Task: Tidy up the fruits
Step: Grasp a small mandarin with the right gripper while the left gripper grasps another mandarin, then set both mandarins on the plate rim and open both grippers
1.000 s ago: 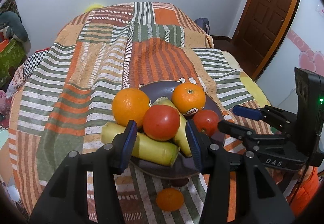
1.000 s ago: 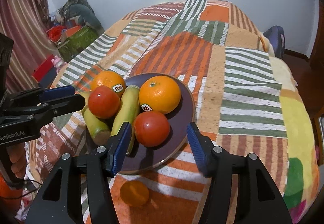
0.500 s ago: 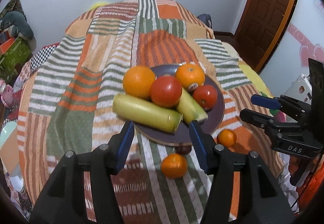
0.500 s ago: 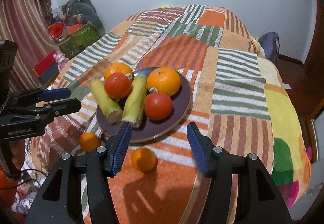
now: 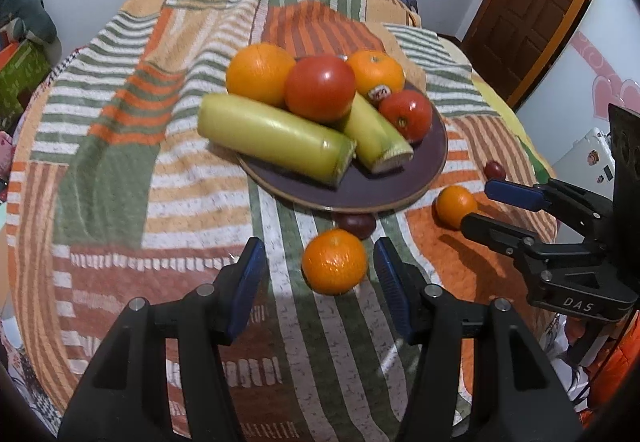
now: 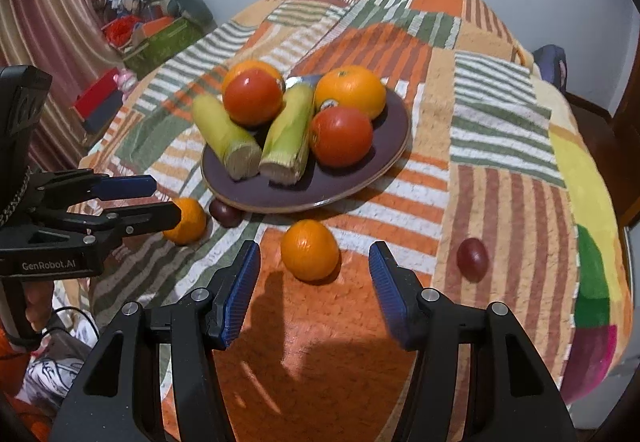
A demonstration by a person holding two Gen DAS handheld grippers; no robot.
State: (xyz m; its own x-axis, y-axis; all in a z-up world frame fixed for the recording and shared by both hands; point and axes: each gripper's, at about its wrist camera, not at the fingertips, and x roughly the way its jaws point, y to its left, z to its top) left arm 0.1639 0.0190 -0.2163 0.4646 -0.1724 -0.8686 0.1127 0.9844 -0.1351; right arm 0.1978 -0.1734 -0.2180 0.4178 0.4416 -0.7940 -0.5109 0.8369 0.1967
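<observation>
Fruits sit in two groups on the striped patchwork bedspread (image 5: 120,146): some heaped on a dark purple plate (image 5: 432,166), some loose on the cloth below it.

From the left wrist view we work across from nine o'clock. Two pale green corn cobs (image 5: 272,134) lie on the plate, their cut ends pointing toward five o'clock. Behind them, at twelve, a large orange (image 5: 260,72), a red tomato (image 5: 320,88), a stickered orange (image 5: 376,72) and a smaller tomato (image 5: 406,114) crowd together. Just off the plate's near rim lies a dark red plum (image 5: 356,224), and below it a small mandarin (image 5: 334,262).

Our left gripper (image 5: 320,278) stands open, its blue pads on either side of that mandarin and clear of it (nothing is held). Farther toward three o'clock a second mandarin (image 5: 456,206) rests on an orange patch, with another plum (image 5: 495,170) beyond it.

In the right wrist view, the left gripper comes in from nine o'clock beside its mandarin (image 6: 186,220). Our right gripper (image 6: 314,280) is also open and empty, pads flanking the second mandarin (image 6: 310,250) without touching. At three o'clock a lone plum (image 6: 472,256) lies well apart from the plate (image 6: 396,146).
</observation>
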